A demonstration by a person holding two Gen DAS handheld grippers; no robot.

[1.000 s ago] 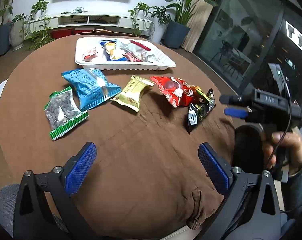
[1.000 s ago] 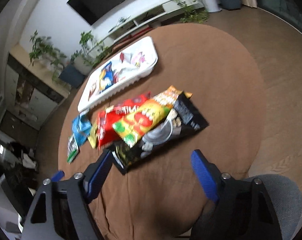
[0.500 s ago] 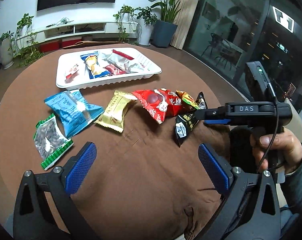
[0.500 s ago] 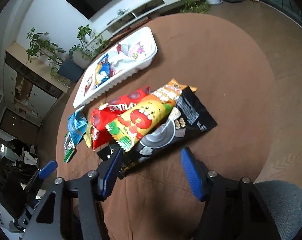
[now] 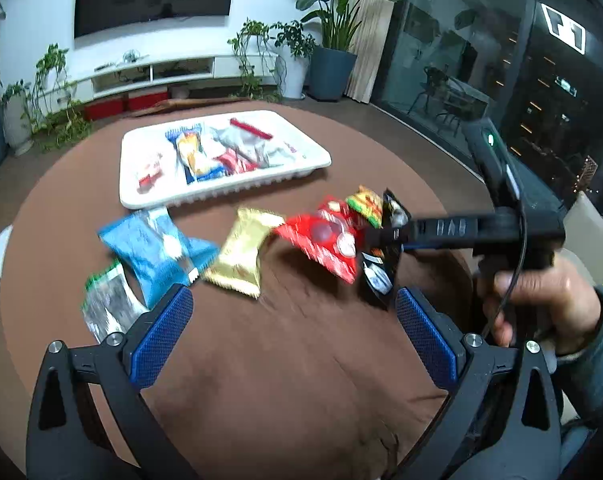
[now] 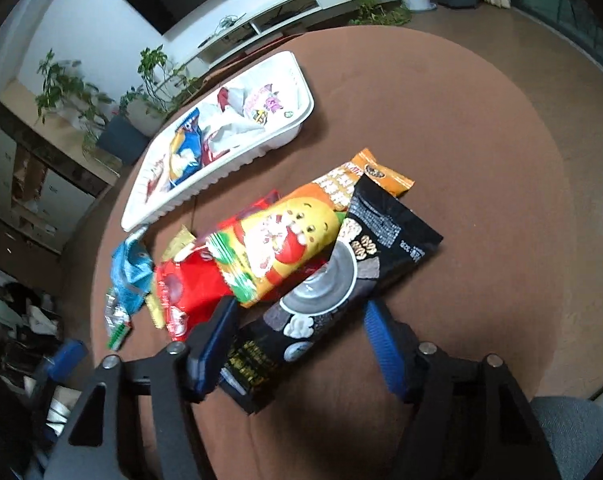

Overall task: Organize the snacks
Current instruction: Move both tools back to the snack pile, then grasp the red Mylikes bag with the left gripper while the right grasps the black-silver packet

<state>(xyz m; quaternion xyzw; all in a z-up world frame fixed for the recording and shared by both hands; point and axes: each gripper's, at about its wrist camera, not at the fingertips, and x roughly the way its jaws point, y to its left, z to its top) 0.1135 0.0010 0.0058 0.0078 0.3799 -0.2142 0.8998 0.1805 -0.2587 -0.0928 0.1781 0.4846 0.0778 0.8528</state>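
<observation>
Nearest, the right gripper (image 6: 297,344) straddles the near end of the black packet (image 6: 341,280), its jaws spread and not yet closed on it. The left gripper (image 5: 289,332) hangs unclenched and empty over the brown cloth. Beyond lie loose packets — yellow-green (image 6: 277,248), red (image 5: 321,240), gold (image 5: 241,256), blue (image 5: 157,248). Far off, the white tray (image 5: 141,200) holds only a few snacks — most sorting looks left to do.

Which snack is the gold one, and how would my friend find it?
Start at the white tray on the round brown table; a row of loose packets lies just in front of it. The gold packet sits in the middle of that row, between the blue packet and the red packet. It is the only plain shiny gold one.
</observation>
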